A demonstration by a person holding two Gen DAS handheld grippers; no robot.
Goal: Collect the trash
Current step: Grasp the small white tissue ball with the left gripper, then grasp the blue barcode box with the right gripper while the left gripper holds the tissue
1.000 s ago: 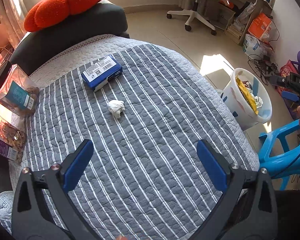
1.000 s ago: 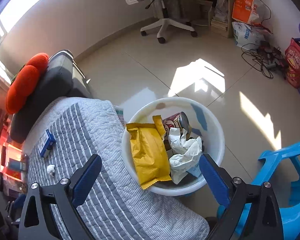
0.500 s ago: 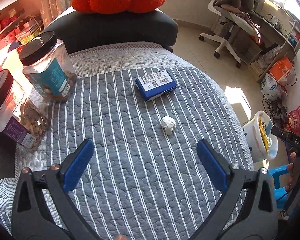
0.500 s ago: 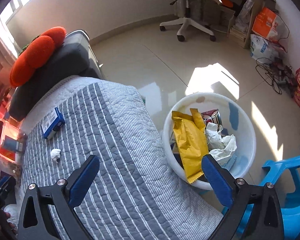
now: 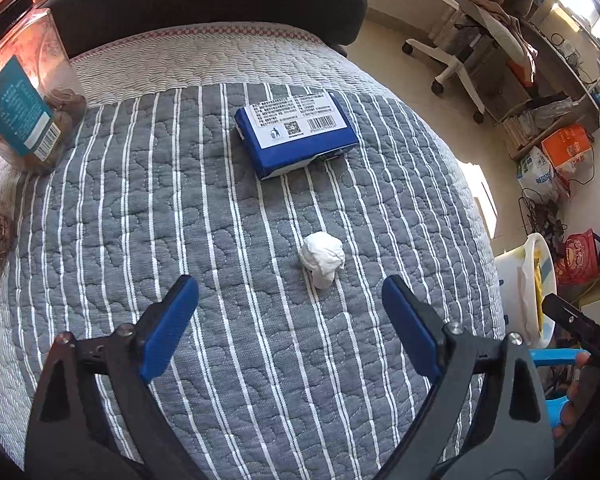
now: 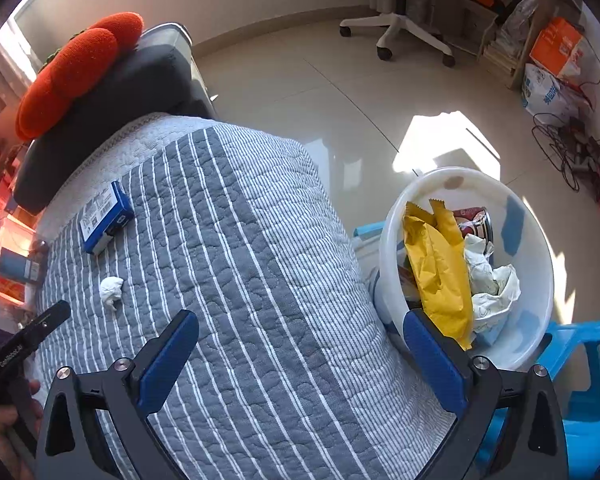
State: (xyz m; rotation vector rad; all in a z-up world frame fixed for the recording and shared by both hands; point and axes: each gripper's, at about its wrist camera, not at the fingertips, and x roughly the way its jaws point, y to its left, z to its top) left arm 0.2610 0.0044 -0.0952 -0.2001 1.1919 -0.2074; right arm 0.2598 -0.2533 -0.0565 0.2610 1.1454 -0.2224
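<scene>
Fingers (image 5: 168, 330) wide; bin (image 5: 534, 280) perhaps half cropped.

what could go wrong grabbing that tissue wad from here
The left gripper is open with the crumpled tissue ahead of its jaws; closing low could pinch the soft quilt as well. The blue packet lies just beyond, so overshooting might nudge it.
</scene>
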